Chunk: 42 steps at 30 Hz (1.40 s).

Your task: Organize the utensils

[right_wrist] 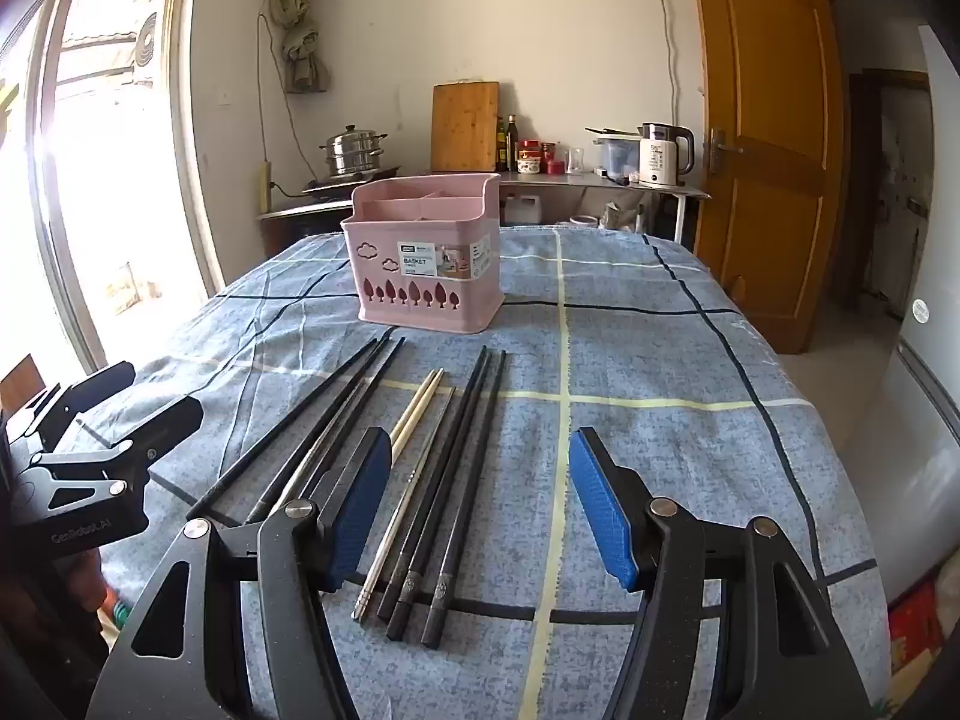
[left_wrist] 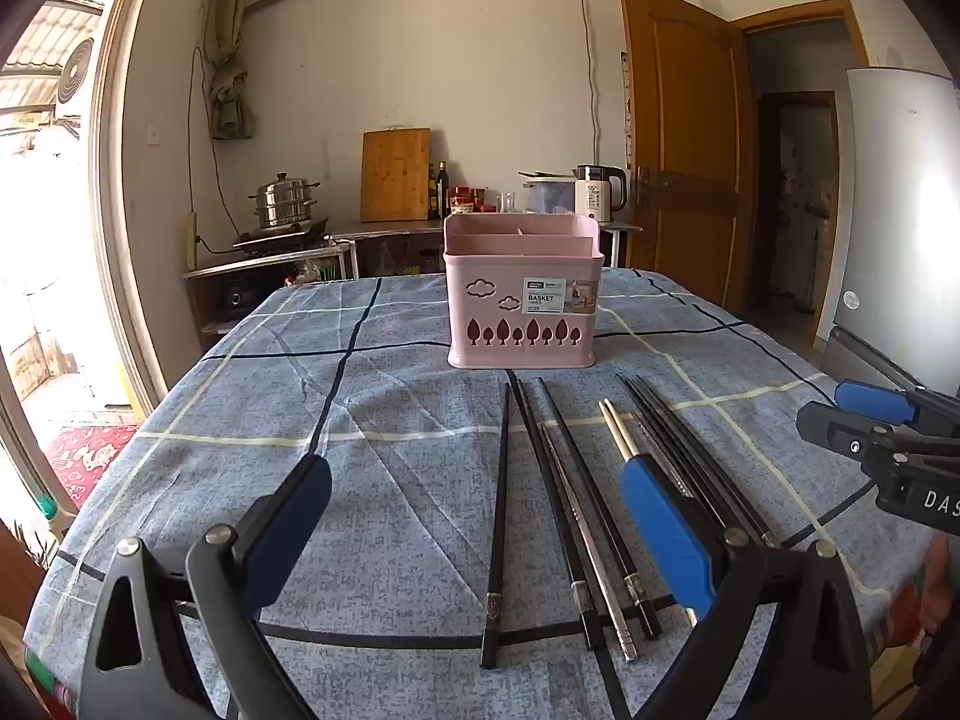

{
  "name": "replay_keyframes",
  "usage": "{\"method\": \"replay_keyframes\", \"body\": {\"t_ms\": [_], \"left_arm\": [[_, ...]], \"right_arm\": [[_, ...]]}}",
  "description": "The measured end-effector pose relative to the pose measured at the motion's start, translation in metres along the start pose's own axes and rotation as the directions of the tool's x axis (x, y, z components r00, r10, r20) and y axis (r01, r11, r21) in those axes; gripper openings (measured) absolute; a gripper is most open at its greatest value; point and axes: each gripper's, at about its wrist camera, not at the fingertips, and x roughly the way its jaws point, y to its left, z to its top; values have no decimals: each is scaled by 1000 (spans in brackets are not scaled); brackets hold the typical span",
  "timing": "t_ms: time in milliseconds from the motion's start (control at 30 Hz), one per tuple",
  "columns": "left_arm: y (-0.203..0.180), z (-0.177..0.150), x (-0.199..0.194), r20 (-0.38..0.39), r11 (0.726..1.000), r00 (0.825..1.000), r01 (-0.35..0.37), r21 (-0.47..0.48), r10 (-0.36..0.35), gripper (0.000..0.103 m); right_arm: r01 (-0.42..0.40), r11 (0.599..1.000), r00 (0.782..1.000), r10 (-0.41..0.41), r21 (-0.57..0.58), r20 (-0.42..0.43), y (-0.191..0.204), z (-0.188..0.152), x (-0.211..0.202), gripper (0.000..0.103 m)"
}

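A pink utensil basket [left_wrist: 521, 300] [right_wrist: 429, 261] with inner compartments stands upright on the blue checked tablecloth [left_wrist: 240, 420] [right_wrist: 660, 360]. In front of it lie several chopsticks side by side: black ones [left_wrist: 498, 516] [right_wrist: 474, 456], a silver metal one [left_wrist: 591, 558] [right_wrist: 399, 516] and a pale wooden pair [left_wrist: 618, 426] [right_wrist: 420, 402]. My left gripper [left_wrist: 474, 480] hovers open above the black chopsticks, holding nothing. My right gripper [right_wrist: 480, 456] is open over the right-hand chopsticks, also holding nothing. Each gripper shows at the edge of the other's view.
Behind the table a counter [right_wrist: 600, 180] holds a steamer pot [left_wrist: 282, 204], a cutting board [left_wrist: 396, 174], bottles and a kettle [left_wrist: 600, 192]. A wooden door [left_wrist: 684, 180] stands open at the right, a fridge [left_wrist: 900, 210] beside it. A bright window is on the left.
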Motion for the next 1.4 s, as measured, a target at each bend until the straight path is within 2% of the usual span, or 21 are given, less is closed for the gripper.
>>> {"method": "replay_keyframes", "body": {"t_ms": [267,600,1400], "left_arm": [[-9,-1,-4,7,1000,1000,2,-6,-2,99],[0,3,-3,7,999,1000,28,-16,-28,99],[-2,5,-8,5,999,999,33,-20,-33,99]], "right_arm": [[5,1000,1000,-5,-2,-2,0,1,-1,62],[9,1000,1000,-9,0,4,-2,2,-6,62],[13,1000,1000,-14,6,17,-2,2,-8,62]]}}
